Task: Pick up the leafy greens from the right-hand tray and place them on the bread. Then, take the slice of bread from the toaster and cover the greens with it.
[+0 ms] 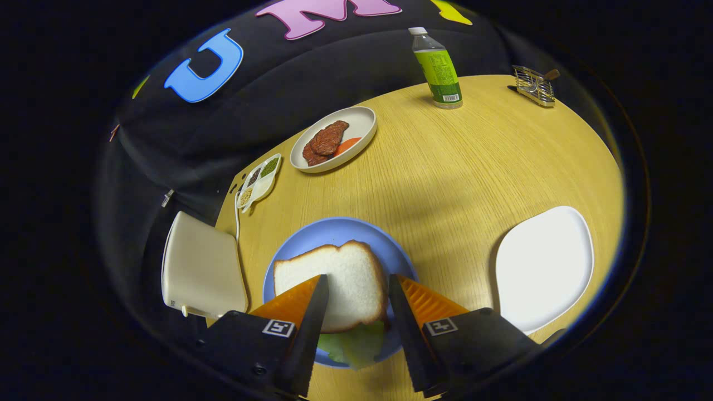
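A white bread slice (342, 281) lies flat on a blue plate (334, 231), and the leafy greens (356, 345) stick out from under its near edge. My gripper (358, 285) hovers above the slice with its fingers apart on either side of it, open and holding nothing. The cream toaster (200, 270) stands to the left of the plate, off the table's left edge. To the right of the plate rests a bare white tray (543, 267).
Beyond the blue plate sits a white oval dish (365, 125) with meat and a carrot slice, and to its left a small divided seasoning tray (259, 181). A green-labelled bottle (439, 69) and a wire rack (535, 84) stand at the table's far side.
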### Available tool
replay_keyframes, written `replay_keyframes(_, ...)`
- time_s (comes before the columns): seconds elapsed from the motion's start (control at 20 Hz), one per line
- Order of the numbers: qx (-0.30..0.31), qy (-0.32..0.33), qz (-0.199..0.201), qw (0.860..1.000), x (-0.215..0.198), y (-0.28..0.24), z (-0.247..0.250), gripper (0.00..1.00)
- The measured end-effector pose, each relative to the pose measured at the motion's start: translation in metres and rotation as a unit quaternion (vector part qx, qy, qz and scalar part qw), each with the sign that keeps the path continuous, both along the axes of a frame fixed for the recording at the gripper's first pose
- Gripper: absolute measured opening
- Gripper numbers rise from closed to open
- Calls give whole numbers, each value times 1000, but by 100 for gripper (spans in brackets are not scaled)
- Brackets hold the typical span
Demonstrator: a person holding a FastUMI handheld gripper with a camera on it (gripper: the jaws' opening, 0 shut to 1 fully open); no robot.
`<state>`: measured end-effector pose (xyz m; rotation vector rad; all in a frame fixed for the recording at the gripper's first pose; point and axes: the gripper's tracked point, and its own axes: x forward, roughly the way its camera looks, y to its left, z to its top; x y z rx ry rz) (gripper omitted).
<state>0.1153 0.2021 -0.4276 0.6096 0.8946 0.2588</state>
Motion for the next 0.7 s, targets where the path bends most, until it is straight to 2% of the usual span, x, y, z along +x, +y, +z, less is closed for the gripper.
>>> replay_keyframes(0.1,-11,-3,-2,1000,-6,-8,3,77)
replay_keyframes(0.4,-1,-24,-25,999,-7,-44,46,77)
replay_keyframes(0.7,-35,-125,-21,991,1,-84,142,77)
